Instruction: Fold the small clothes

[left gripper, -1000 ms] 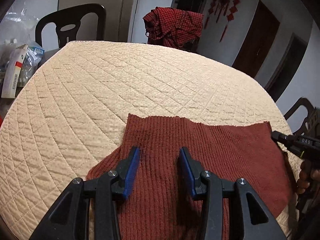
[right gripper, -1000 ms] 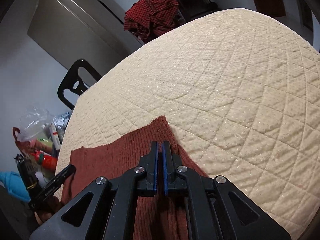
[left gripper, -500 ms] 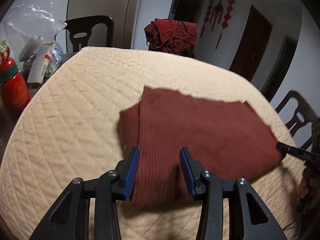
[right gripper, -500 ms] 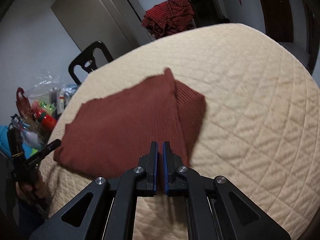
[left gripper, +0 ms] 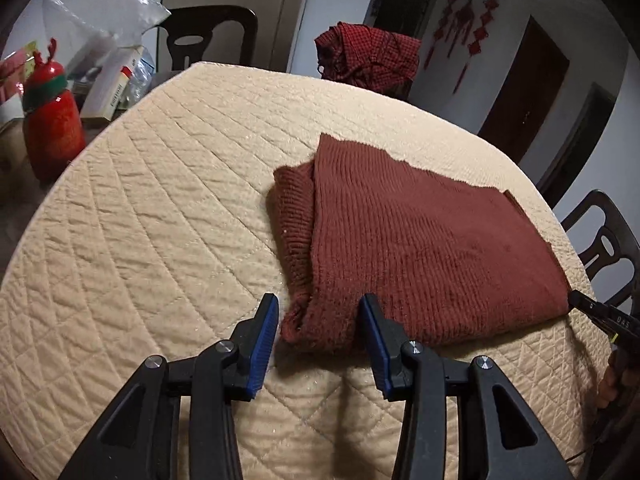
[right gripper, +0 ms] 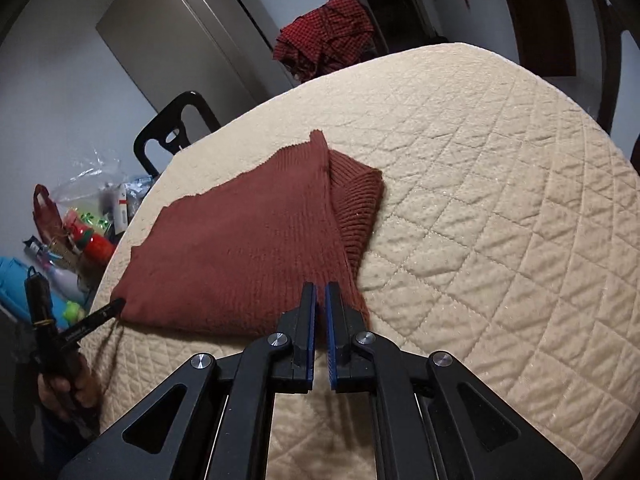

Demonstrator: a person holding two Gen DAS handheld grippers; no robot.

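A rust-red ribbed knit garment (left gripper: pixel 420 240) lies folded on the cream quilted table (left gripper: pixel 160 240), a sleeve or edge sticking out on its left. My left gripper (left gripper: pixel 318 320) is open, its blue pads either side of the garment's near left corner. In the right wrist view the garment (right gripper: pixel 240 248) lies ahead. My right gripper (right gripper: pixel 321 300) has its jaws nearly together at the garment's near right corner; whether cloth is pinched cannot be told. Its tip (left gripper: pixel 592 308) shows in the left wrist view. The left gripper's tip (right gripper: pixel 100 314) shows in the right wrist view.
A red checked cloth (left gripper: pixel 368 60) hangs on a chair at the table's far side. Dark chairs (left gripper: pixel 212 36) stand around the table. A red bottle (left gripper: pixel 52 120), boxes and plastic bags (right gripper: pixel 92 216) clutter a side surface to the left.
Both grippers have pulled back towards the table's near edge. The garment now lies further ahead and whole in view. The left gripper stays open, the right stays nearly closed.
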